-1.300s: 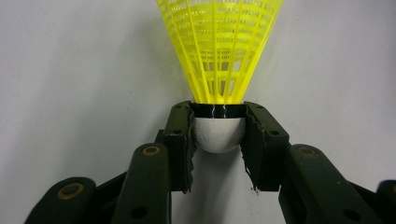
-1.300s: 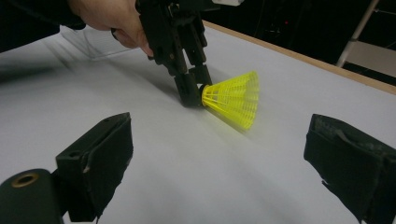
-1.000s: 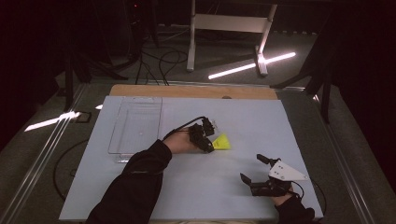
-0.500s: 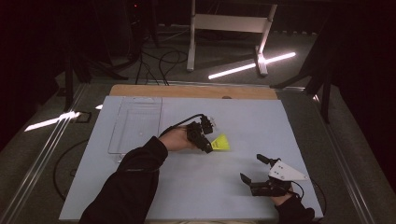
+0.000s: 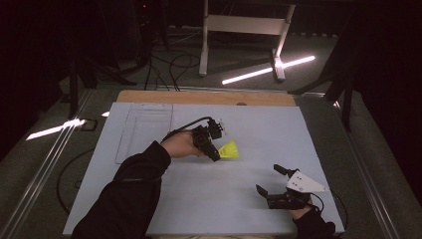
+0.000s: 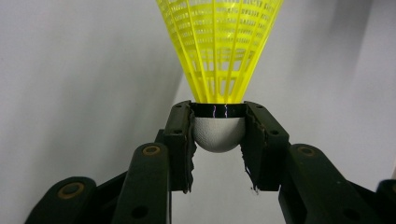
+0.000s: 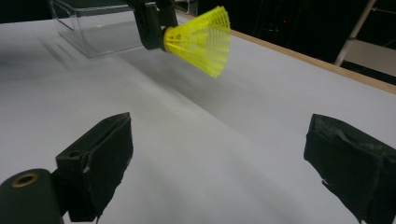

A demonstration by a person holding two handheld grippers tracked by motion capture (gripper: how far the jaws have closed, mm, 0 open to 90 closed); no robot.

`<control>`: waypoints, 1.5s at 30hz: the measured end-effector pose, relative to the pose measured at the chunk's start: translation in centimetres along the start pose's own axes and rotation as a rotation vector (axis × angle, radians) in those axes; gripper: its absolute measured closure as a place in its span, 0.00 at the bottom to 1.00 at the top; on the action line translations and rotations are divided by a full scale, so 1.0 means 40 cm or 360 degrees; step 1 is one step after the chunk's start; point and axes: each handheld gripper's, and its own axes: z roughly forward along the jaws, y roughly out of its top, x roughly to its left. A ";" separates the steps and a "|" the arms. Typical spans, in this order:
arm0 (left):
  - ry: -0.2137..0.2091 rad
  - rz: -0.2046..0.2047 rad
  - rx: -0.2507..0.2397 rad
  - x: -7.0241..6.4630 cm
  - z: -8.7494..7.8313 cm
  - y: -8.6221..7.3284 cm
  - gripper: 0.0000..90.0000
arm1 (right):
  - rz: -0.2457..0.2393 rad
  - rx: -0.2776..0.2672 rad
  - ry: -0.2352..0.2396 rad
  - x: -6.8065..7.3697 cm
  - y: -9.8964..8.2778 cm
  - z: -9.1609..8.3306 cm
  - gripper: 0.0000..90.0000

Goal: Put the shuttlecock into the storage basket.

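Jaws of the left gripper [image 6: 218,135] clamped the white cork of one yellow shuttlecock [image 6: 219,51], seemingly held just above the white table [image 5: 259,134]. Its forearm reached diagonally, right of one clear tray [image 5: 144,129]. Well apart from the shuttlecock, the right gripper [image 5: 272,180] rested with jaws spread wide.
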 end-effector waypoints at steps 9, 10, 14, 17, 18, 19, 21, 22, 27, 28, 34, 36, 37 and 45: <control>-0.0030 -0.0002 0.0053 -0.017 -0.046 -0.014 0.73 | -0.0003 0.0004 -0.0005 0.000 0.000 0.001 0.09; -0.0030 -0.0002 0.0053 -0.017 -0.046 -0.014 0.73 | -0.0003 0.0004 -0.0005 0.000 0.000 0.001 0.09; -0.0052 0.0013 0.0097 -0.023 -0.054 -0.020 0.73 | -0.0008 0.0006 -0.0006 0.001 0.000 0.000 0.09; -0.0041 0.0026 0.0092 -0.029 -0.068 -0.023 0.73 | -0.0005 0.0008 -0.0008 0.000 -0.001 0.001 0.09; -0.0054 0.0005 0.0080 -0.029 -0.074 -0.024 0.73 | -0.0005 0.0008 -0.0008 0.000 -0.001 0.001 0.09; -0.0054 0.0019 0.0086 -0.030 -0.080 -0.025 0.73 | -0.0002 0.0011 -0.0005 0.001 -0.001 0.002 0.09; -0.0058 0.0001 0.0084 -0.029 -0.089 -0.026 0.73 | -0.0006 0.0011 -0.0010 0.002 0.000 0.001 0.09; -0.0039 0.0009 0.0079 -0.032 -0.094 -0.028 0.73 | -0.0006 0.0011 -0.0010 0.002 0.000 0.001 0.09; -0.0030 0.0007 0.0064 -0.033 -0.117 -0.042 0.73 | 0.0001 0.0005 -0.0011 0.000 0.000 0.000 0.09; -0.0030 -0.0007 0.0048 -0.031 -0.122 -0.046 0.73 | -0.0004 0.0008 -0.0012 0.000 0.000 0.001 0.09; 0.0023 -0.0036 0.0007 -0.023 -0.164 -0.071 0.73 | -0.0005 0.0008 -0.0012 0.000 0.000 0.001 0.09; 0.0021 -0.0058 -0.0001 -0.022 -0.178 -0.079 0.73 | 0.0001 0.0006 -0.0010 0.000 0.000 0.001 0.09; 0.0034 -0.0056 -0.0014 -0.021 -0.184 -0.084 0.73 | 0.0004 0.0008 -0.0010 0.000 -0.001 0.002 0.09; 0.0076 -0.0117 -0.0033 -0.009 -0.223 -0.127 0.73 | 0.0001 0.0014 -0.0004 0.000 -0.001 0.004 0.09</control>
